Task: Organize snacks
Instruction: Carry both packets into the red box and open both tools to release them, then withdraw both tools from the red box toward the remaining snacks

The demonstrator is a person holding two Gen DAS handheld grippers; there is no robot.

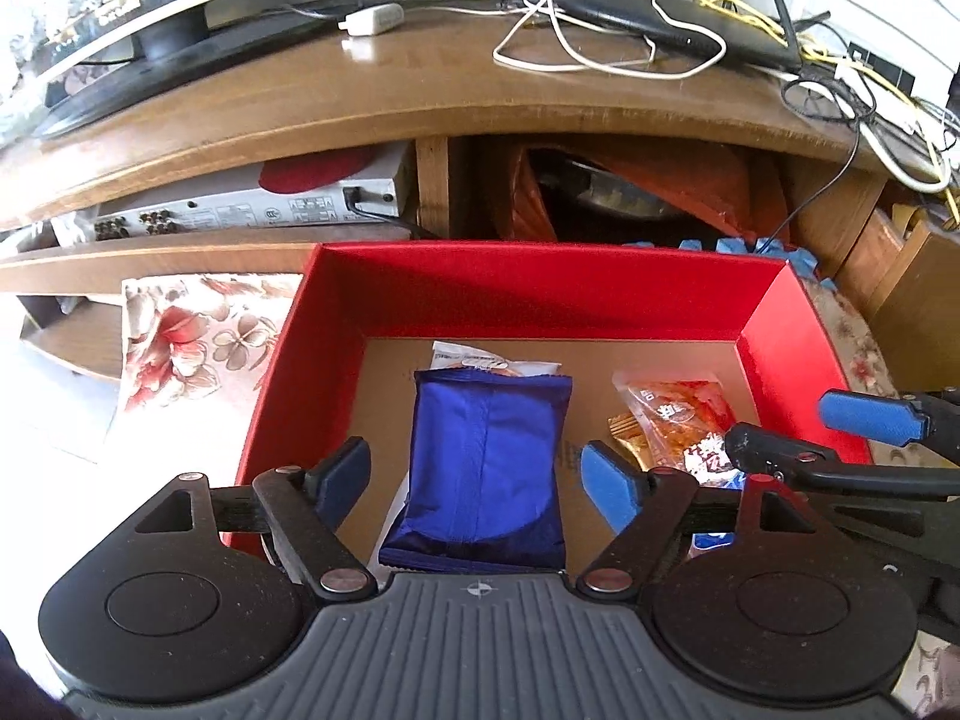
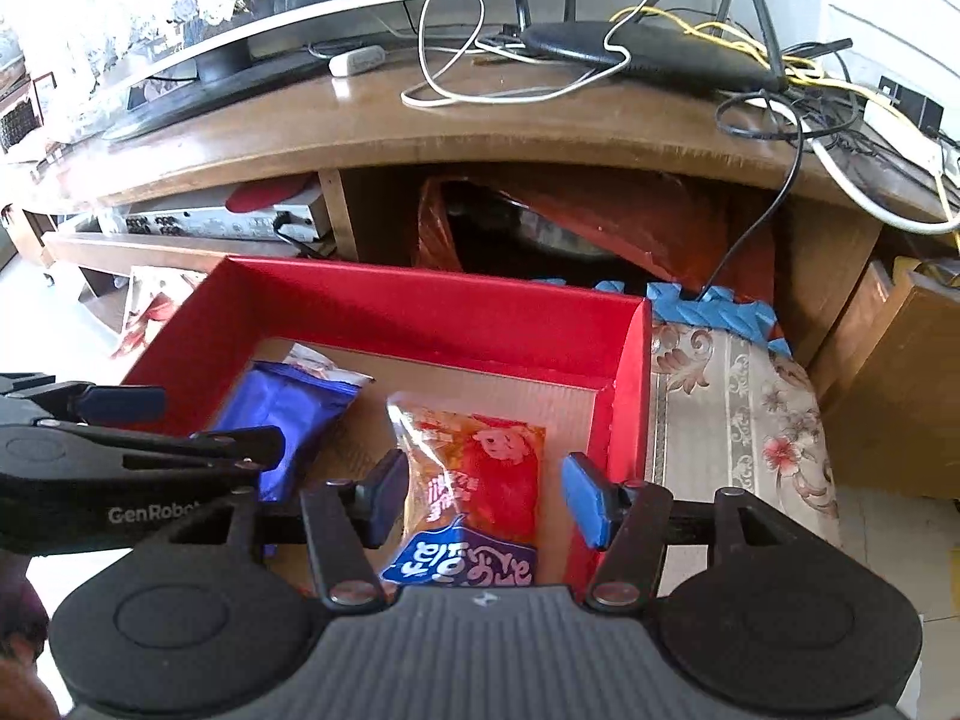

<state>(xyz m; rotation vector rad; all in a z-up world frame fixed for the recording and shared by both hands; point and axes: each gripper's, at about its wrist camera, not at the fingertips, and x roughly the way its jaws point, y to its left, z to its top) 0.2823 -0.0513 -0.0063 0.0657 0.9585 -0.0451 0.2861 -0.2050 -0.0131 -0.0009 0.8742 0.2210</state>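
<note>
A wooden TV stand backs the red box; both claws released.

Quick count of what's here: one red box with a cardboard floor, and I make it four snack packs inside. That's one blue packet, one white-and-orange packet poking out from under it, one orange-red bag with a purple bottom, and one small gold wrapped piece. Two grippers, left and right, each with two fingers. On the wooden TV stand: one black router, one small white adapter, plus a cable tangle I can't count. One silver AV unit on the shelf below.
</note>
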